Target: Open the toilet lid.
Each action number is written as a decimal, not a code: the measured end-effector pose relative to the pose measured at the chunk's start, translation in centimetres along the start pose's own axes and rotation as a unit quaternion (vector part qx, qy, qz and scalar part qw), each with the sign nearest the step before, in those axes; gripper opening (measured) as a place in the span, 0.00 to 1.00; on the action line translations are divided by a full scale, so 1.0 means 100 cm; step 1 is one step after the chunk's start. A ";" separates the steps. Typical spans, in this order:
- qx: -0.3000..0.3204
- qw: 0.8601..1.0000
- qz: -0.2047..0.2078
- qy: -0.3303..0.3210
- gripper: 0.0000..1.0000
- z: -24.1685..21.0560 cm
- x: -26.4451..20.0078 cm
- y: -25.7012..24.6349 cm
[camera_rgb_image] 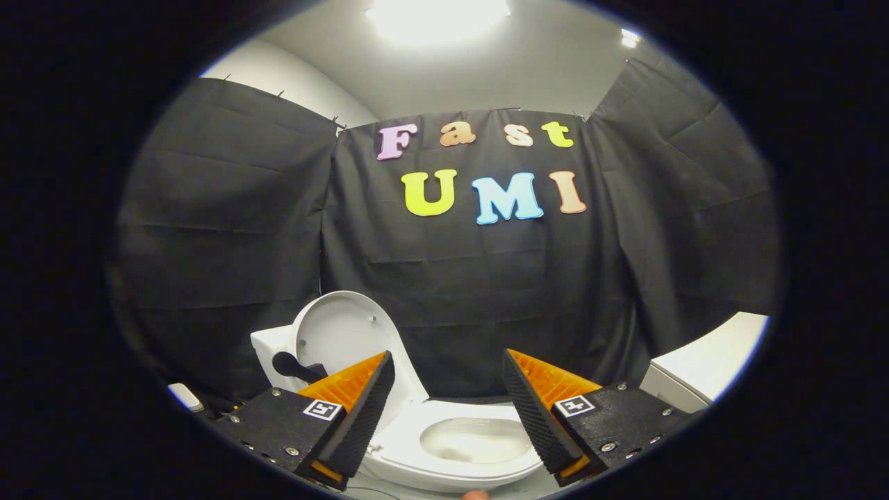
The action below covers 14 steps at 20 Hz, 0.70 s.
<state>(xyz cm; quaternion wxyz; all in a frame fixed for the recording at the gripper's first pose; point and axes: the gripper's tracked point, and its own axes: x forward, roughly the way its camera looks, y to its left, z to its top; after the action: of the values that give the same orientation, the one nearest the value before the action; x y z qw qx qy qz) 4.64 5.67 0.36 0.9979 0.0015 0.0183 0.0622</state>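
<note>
The gripper is hovering with its fingers spread wide apart, gripping nothing. The toilet lid is standing raised upright beyond the left finger, while the open toilet bowl is sitting between and just ahead of both fingers.

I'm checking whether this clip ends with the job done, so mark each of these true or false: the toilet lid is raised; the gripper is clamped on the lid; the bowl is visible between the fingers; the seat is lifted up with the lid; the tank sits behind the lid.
1. The toilet lid is raised. True.
2. The gripper is clamped on the lid. False: its fingers are spread wide with nothing between them.
3. The bowl is visible between the fingers. True.
4. The seat is lifted up with the lid. False: it lies flat on the bowl's rim.
5. The tank sits behind the lid. True.
</note>
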 end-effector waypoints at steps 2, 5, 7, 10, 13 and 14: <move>0.001 1.000 -0.009 -0.005 0.95 0.003 -0.004 -0.012; -0.001 1.000 -0.021 -0.011 0.95 0.008 -0.010 -0.027; -0.003 1.000 -0.026 -0.016 0.95 0.012 -0.011 -0.034; -0.006 0.999 -0.032 -0.019 0.95 0.012 -0.015 -0.046; -0.005 0.999 -0.038 -0.018 0.95 0.007 -0.018 -0.052; -0.005 0.999 -0.040 -0.017 0.95 0.006 -0.019 -0.054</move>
<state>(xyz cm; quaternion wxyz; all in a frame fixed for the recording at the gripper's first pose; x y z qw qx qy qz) 3.49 0.10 1.03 0.9997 -0.0028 0.0010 0.0226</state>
